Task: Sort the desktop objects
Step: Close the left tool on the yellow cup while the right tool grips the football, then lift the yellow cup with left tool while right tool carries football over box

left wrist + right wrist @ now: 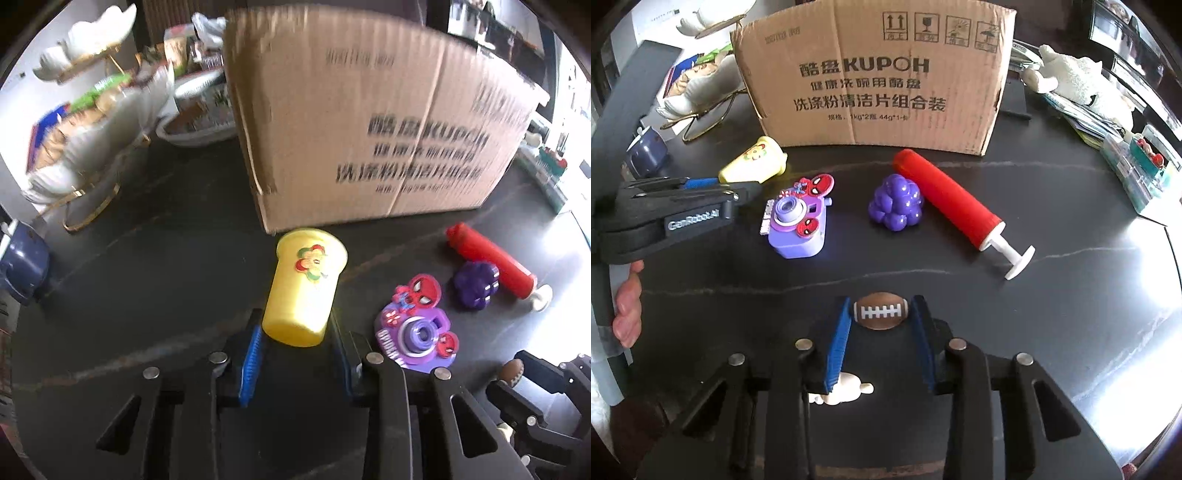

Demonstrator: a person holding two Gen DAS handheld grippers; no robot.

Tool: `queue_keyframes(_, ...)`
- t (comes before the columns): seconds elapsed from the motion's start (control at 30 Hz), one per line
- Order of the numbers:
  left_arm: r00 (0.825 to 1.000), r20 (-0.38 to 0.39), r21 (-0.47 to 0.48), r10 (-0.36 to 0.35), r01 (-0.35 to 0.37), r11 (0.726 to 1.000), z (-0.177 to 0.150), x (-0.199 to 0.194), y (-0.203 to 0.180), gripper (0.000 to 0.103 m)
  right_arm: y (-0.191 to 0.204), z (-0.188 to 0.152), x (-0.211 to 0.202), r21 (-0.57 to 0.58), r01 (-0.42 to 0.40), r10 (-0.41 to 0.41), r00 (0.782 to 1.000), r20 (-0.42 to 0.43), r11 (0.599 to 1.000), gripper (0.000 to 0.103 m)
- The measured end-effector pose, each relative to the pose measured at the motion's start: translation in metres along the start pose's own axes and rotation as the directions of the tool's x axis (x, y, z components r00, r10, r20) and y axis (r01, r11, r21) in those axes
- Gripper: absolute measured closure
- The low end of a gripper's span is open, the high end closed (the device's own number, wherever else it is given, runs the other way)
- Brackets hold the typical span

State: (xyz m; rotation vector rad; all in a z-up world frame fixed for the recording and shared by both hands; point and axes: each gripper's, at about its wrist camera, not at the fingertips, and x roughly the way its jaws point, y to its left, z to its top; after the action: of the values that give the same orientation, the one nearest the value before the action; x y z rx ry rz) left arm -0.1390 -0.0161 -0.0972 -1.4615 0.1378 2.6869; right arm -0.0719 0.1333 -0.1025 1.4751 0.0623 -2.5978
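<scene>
My left gripper [295, 332] is shut on the base of a yellow cup [304, 286] with a flower sticker, held tilted in front of the cardboard box [369, 110]. The cup [753, 164] and left gripper [738, 186] also show in the right wrist view. My right gripper [881, 314] is shut on a small brown toy football [881, 310] above the dark table. A purple Spider-Man toy camera [796, 221], purple toy grapes [897, 201] and a red hand pump [945, 201] lie on the table before the box [875, 74].
A white figurine [842, 395] lies under the right gripper. A shell-shaped tiered stand [92, 140] with snacks and a dark blue cup [22, 266] are at the left. A white plush [1078, 85] and boxes [1137, 173] sit at the right.
</scene>
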Motion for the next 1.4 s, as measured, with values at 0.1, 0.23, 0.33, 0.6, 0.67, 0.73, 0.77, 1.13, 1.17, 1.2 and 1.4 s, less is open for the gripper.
queue_keyframes(0.1,1.000,0.014,-0.006,-0.024,0.024,1.000,0.003,-0.015,0.001,0.073,-0.004,0.003,-0.008,0.021,-0.015,0.015,1.000,0.009,1.000,0.073)
queue_keyframes(0.23,0.999,0.001,-0.011,-0.050,0.050,0.999,0.003,-0.021,0.003,0.073,-0.008,0.003,-0.014,0.033,-0.026,0.025,0.999,0.023,0.999,0.073)
queue_keyframes(0.33,0.995,-0.015,-0.035,-0.103,0.103,0.994,0.001,-0.018,0.008,0.073,-0.008,0.002,-0.016,0.037,-0.033,0.032,0.999,0.020,0.999,0.073)
queue_keyframes(0.6,0.996,-0.053,-0.024,-0.071,0.070,0.997,-0.001,-0.003,0.010,0.073,-0.012,0.003,-0.018,0.046,-0.051,0.050,0.998,0.025,0.998,0.073)
queue_keyframes(0.67,0.996,-0.057,-0.031,-0.066,0.065,0.997,-0.002,-0.002,0.012,0.074,-0.013,0.004,-0.018,0.052,-0.052,0.051,0.998,0.028,0.997,0.073)
queue_keyframes(0.73,0.996,-0.051,-0.042,-0.071,0.069,0.997,-0.003,-0.004,0.013,0.074,-0.014,0.004,-0.018,0.055,-0.051,0.049,0.998,0.030,0.997,0.073)
queue_keyframes(0.77,0.997,-0.035,-0.044,-0.070,0.069,0.997,-0.003,-0.008,0.013,0.074,-0.015,0.005,-0.018,0.060,-0.050,0.049,0.998,0.028,0.997,0.073)
queue_keyframes(1.13,0.992,0.076,-0.027,-0.101,0.103,0.994,-0.002,-0.067,0.007,0.074,-0.015,0.007,-0.020,0.072,-0.058,0.056,0.998,0.032,0.996,0.073)
queue_keyframes(1.17,0.991,0.083,-0.024,-0.108,0.110,0.994,-0.002,-0.073,0.006,0.074,-0.014,0.008,-0.023,0.070,-0.065,0.062,0.997,0.037,0.995,0.073)
queue_keyframes(1.2,0.990,0.094,-0.011,-0.107,0.108,0.994,0.003,-0.077,0.006,0.074,-0.014,0.010,-0.028,0.071,-0.071,0.068,0.997,0.046,0.995,0.073)
queue_keyframes(1.4,0.982,0.152,0.050,-0.113,0.106,0.993,0.035,-0.111,0.001,0.074,-0.023,0.048,-0.070,0.074,-0.115,0.106,0.988,0.116,0.991,0.073)
